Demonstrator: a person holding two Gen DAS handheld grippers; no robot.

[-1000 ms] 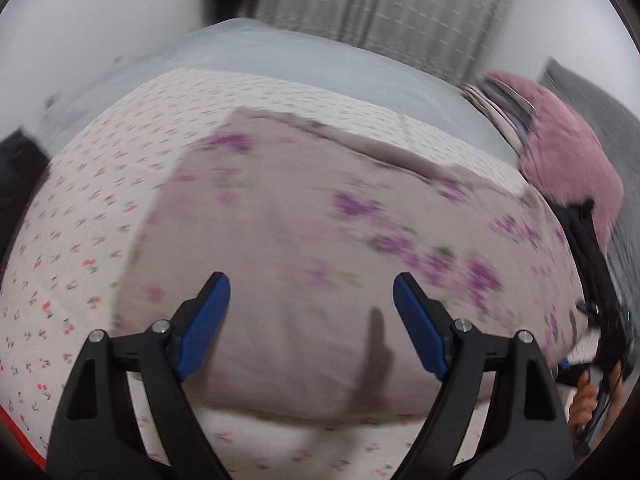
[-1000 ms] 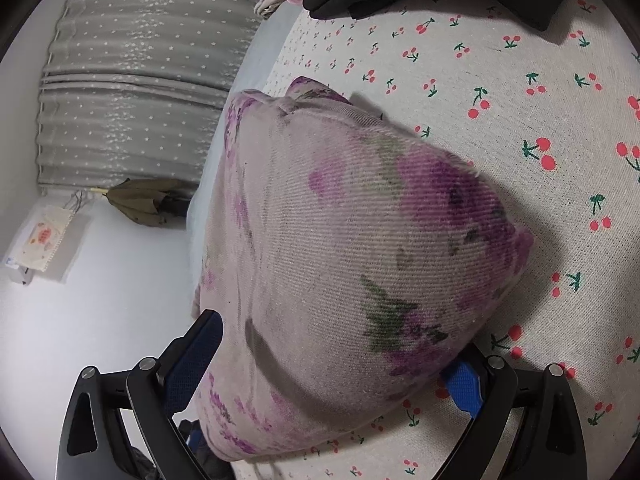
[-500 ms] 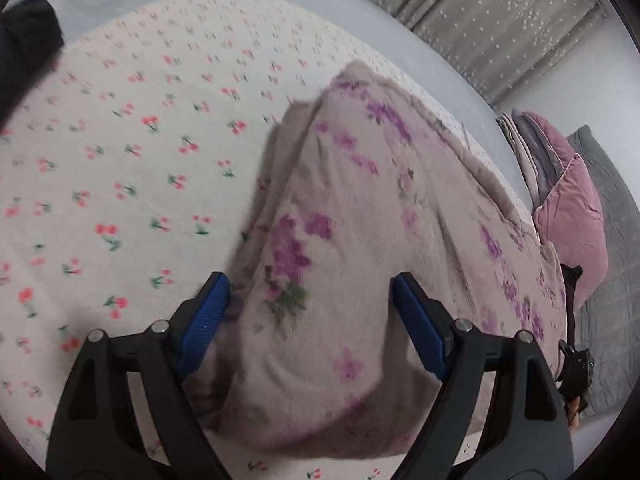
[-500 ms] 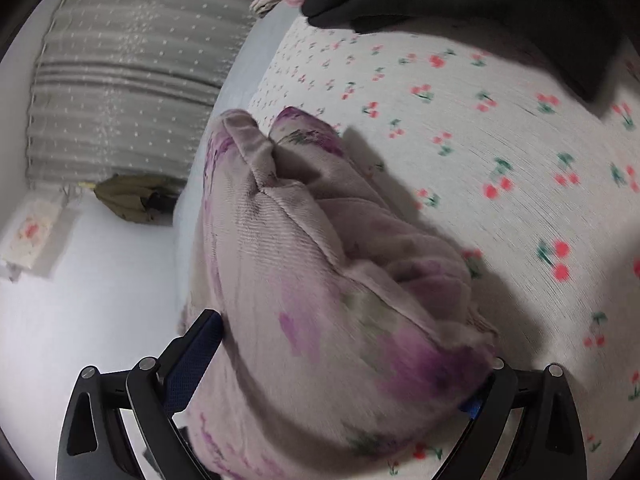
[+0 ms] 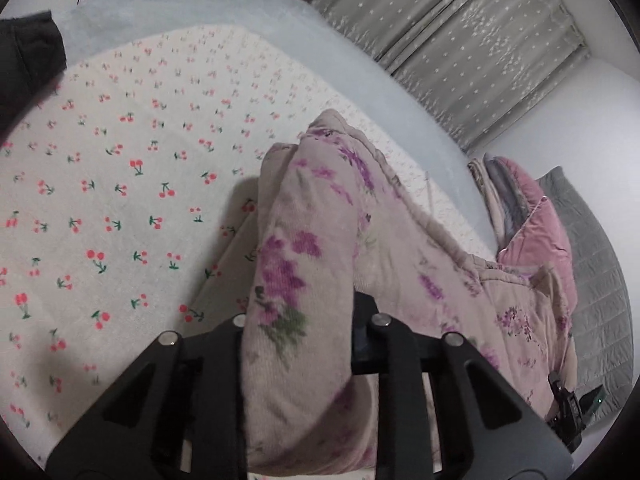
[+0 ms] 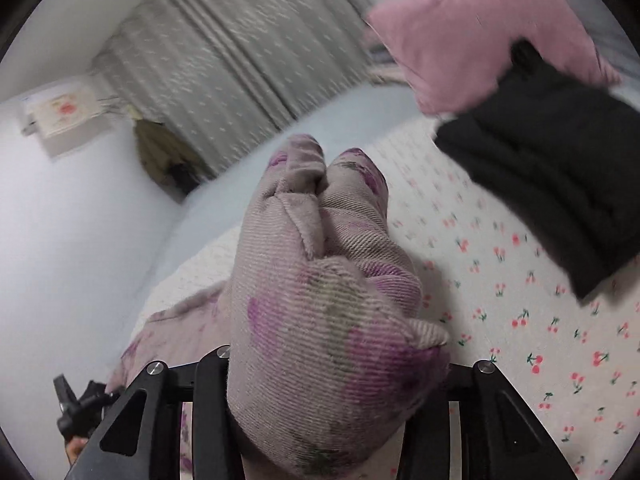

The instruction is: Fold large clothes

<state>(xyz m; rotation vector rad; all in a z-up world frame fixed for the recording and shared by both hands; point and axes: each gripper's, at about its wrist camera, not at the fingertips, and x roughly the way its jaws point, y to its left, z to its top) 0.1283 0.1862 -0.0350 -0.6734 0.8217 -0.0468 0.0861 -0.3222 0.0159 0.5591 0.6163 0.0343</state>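
The left claw (image 5: 298,320) is closed down on a thick bunched fold of the pinkish-beige quilted garment with purple flower print (image 5: 320,240); the cloth fills the gap between its black arms and hides the pads. From that grip the garment runs forward and to the right as a raised ridge, then drapes toward the far right, where the other black claw frame is partly visible at the edge of the left wrist view. Below it lies the white bed sheet printed with small red cherries (image 5: 120,184), with the garment's shadow falling on the sheet just left of the ridge.

The right claw (image 6: 328,364) is likewise clamped on a fat wad of the same garment (image 6: 320,300), the fabric bulging over and between its arms so the fingertips are covered. The bundle rises ahead of it in two rounded folds pressed together.

Beyond, on the bed, sits a pink velvety cushion (image 6: 480,32) with a folded black cloth (image 6: 552,168) lying just beside and partly against it. A grey curtain with pale flecks (image 5: 472,40) hangs behind the bed, and a grey quilted blanket (image 5: 592,280) lies at the far right.
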